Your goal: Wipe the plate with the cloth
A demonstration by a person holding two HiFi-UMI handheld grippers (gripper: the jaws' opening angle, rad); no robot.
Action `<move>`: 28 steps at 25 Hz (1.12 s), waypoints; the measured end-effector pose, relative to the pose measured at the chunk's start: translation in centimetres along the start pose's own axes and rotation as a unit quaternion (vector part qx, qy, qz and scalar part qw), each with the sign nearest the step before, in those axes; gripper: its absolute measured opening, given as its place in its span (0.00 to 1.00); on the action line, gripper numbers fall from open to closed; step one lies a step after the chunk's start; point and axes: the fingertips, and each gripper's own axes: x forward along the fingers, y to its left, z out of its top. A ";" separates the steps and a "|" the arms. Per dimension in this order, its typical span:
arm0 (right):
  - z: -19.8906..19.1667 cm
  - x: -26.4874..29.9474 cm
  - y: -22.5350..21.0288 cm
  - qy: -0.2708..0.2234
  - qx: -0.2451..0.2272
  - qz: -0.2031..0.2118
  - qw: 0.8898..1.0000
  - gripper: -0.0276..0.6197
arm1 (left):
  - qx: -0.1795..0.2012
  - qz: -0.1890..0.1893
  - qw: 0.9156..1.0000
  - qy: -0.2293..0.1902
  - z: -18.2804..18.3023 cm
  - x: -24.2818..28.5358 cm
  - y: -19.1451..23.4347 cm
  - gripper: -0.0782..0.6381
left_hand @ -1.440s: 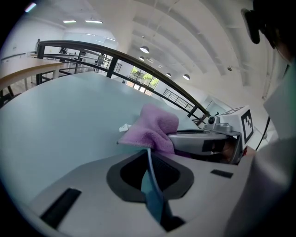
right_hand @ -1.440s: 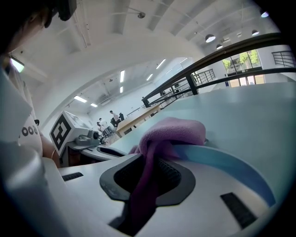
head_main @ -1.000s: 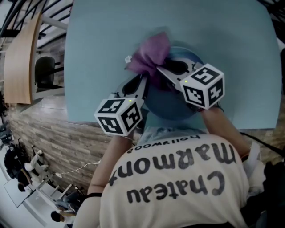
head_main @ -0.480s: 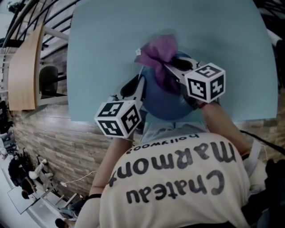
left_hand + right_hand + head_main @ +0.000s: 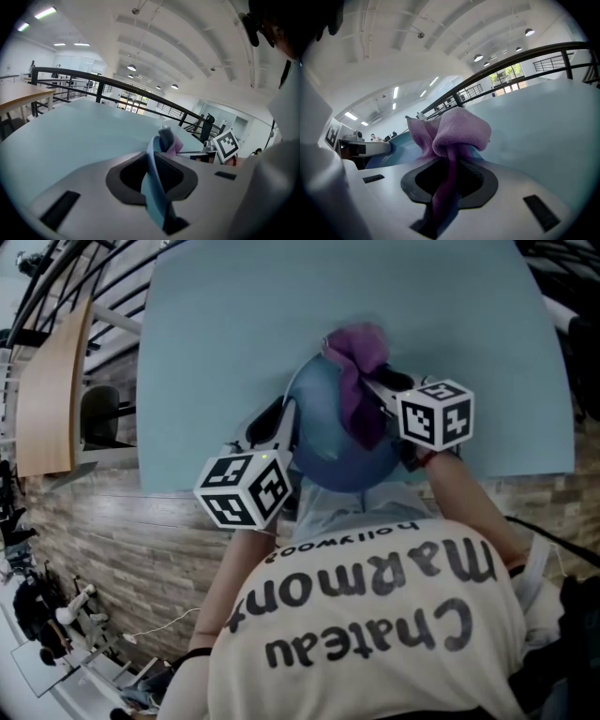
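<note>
Two grippers reach out past the person's shirt [image 5: 366, 615]. The left gripper [image 5: 152, 174] has a narrow gap between its jaws, which have just been easing apart, and the blue plate's [image 5: 328, 442] left rim is pinched between them. The plate hangs over the near edge of the table [image 5: 216, 352]. The right gripper [image 5: 449, 180] is clamped tight on the purple cloth [image 5: 361, 395], which is bunched at its tips and draped on the plate's far right part.

Bright, even light from ceiling lamps [image 5: 131, 68] above the table [image 5: 70, 131]; heavy fisheye warp, dark corners, soft foreground.
</note>
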 end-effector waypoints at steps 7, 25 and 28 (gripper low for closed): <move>-1.4 -2.2 -0.7 0.004 0.016 -0.032 0.999 0.17 | 0.019 0.016 0.999 -0.033 0.3 -1.1 -1.5 0.17; -7.3 -6.8 -0.4 0.053 0.039 -0.038 0.997 0.17 | 0.011 0.042 0.997 -0.063 -1.2 -4.0 -3.4 0.18; -5.6 -7.0 1.8 0.025 0.028 0.003 0.999 0.17 | 0.008 0.048 0.996 -0.073 -1.1 -4.2 -3.7 0.18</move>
